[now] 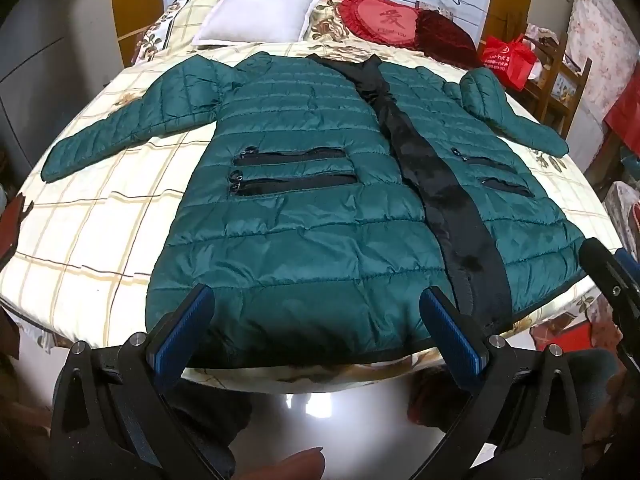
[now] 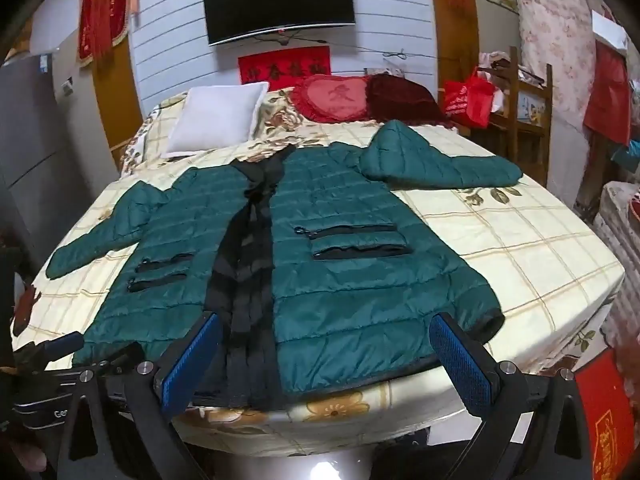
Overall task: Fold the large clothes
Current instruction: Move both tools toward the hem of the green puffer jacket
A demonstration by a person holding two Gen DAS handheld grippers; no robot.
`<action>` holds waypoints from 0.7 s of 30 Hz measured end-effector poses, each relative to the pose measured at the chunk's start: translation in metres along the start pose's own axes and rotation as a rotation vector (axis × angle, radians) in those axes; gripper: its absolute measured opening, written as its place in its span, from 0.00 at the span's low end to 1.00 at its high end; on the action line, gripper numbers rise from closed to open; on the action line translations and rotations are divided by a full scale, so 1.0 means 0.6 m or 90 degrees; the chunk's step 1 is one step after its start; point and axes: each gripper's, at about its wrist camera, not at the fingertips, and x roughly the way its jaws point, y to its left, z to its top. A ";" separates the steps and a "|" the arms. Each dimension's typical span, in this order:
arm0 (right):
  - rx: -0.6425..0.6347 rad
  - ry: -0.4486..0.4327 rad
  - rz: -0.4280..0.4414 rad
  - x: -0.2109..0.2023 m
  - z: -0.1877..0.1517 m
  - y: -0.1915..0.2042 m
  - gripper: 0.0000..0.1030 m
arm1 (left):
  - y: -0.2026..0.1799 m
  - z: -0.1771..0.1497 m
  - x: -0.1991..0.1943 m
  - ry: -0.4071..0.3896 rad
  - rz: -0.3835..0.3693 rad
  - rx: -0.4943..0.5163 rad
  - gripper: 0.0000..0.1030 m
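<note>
Green quilted jacket (image 1: 304, 216) is laid flat, front up, on the bed (image 1: 92, 216), hem at the near edge. Slick padded fabric may be lost from a shallow pinch, or dragged off the edge. Left gripper (image 1: 316, 320) and right gripper (image 2: 324, 354) are held over the hem, both spread wide, nothing grasped.

Jacket (image 2: 340, 280) hem hidden behind right hand-held gripper (image 2: 324, 364).

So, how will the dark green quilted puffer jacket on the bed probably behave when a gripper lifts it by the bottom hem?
The dark green quilted puffer jacket is probably floppy: it lies flat with creases, so it should drape. Its shiny shell suggests it may slip between the open left gripper's pads. It looks padded, so likely light for its size, and the spread sleeves would trail.
</note>
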 end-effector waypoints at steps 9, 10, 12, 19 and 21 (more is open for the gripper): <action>-0.051 -0.081 0.001 -0.029 0.007 0.018 1.00 | 0.002 0.004 -0.004 0.003 0.000 -0.005 1.00; -0.055 -0.104 0.005 -0.035 0.005 0.020 1.00 | 0.002 0.005 -0.005 0.002 0.001 -0.002 1.00; -0.055 -0.125 -0.009 -0.041 0.005 0.023 1.00 | 0.002 0.005 -0.004 0.002 0.002 -0.001 1.00; -0.047 -0.089 -0.018 -0.038 0.013 0.025 1.00 | 0.000 0.003 -0.010 0.000 0.001 -0.004 1.00; -0.047 -0.080 -0.019 -0.038 0.013 0.022 1.00 | 0.000 0.003 -0.011 0.000 -0.005 -0.005 1.00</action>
